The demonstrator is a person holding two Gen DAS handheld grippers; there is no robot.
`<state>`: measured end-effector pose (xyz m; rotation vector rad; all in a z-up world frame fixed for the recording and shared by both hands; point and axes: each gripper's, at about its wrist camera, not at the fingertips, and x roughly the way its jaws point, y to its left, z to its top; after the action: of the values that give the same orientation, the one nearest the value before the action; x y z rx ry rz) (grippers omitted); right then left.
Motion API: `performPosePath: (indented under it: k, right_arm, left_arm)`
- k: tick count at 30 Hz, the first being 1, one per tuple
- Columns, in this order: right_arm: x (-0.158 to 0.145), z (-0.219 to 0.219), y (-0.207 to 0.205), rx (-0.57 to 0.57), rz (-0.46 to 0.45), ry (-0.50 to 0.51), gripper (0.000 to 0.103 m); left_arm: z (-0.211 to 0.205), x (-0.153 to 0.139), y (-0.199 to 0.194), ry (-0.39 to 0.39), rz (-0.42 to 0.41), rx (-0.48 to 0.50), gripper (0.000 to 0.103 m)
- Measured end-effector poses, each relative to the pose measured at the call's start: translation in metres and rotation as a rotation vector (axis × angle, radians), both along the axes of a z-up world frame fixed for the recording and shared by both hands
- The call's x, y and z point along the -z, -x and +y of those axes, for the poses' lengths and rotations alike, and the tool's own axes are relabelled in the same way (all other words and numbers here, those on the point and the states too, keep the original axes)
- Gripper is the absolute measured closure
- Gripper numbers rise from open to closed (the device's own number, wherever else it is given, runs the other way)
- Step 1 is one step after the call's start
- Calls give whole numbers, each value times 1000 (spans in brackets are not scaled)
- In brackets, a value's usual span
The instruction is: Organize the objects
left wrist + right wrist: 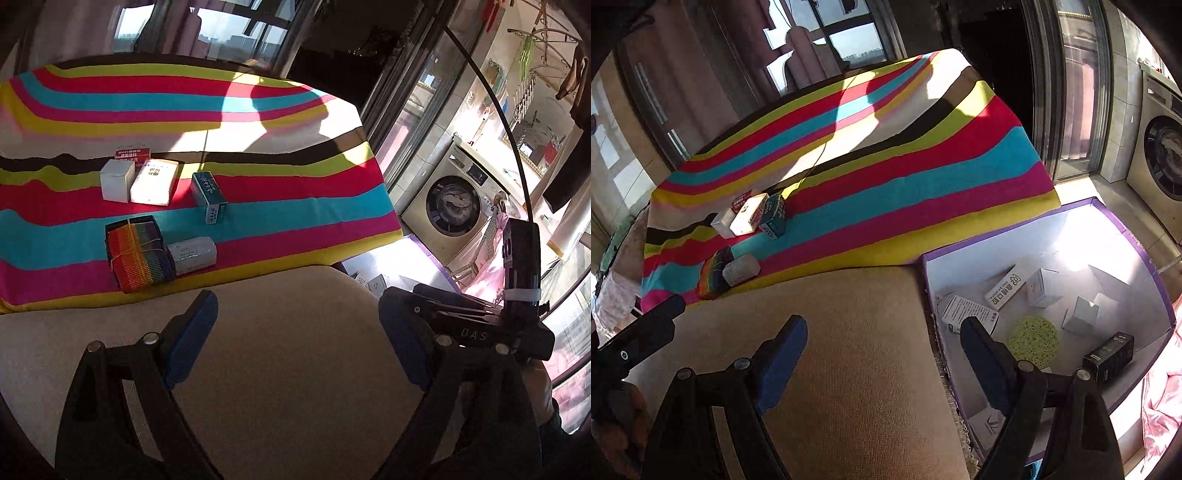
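Observation:
Several small boxes lie on the striped cloth (277, 206): a white box (116, 181), a white packet (154, 182), a red box (132, 153), a teal box (209, 197), a rainbow-striped bundle (138, 253) and a grey-white pack (192, 255). My left gripper (299, 339) is open and empty above the beige cushion, near the bundle. My right gripper (882, 354) is open and empty, over the cushion edge beside the purple-rimmed box (1137, 236). That box holds several cartons and a green round sponge (1032, 341).
A beige cushion (849, 350) fills the foreground. A washing machine (454, 206) stands to the right, by pink fabric (1163, 387). Windows and curtains lie behind the table. The right gripper body (517, 295) shows in the left wrist view.

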<state>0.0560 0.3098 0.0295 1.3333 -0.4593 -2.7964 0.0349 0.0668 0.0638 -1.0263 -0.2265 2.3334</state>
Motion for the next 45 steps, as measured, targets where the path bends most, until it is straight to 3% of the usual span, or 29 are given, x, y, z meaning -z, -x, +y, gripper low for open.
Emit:
performPosePath:
  k: [6,12,19,36,37,45]
  right_arm:
    - [-1,-39,26,-99,-4,-25,17]
    - [-3,-75,48,-189,-6,-1,17]
    - [1,-107,70,-271,-26,6,17]
    - [12,-126,95,-317,-70,-2,17]
    - [13,-127,96,-318,-72,-4,17]
    - [18,-144,111,-340,-83,-33,17]
  left_arm:
    - [-41,9,14,22,-49,-137,18]
    - [-58,21,40,37,-133,-240,27]
    - [-72,37,77,48,-236,-362,29]
    - [-46,65,129,221,-347,-407,30]
    - [-45,66,129,224,-352,-401,34]
    - [-67,63,122,145,-319,-438,35]
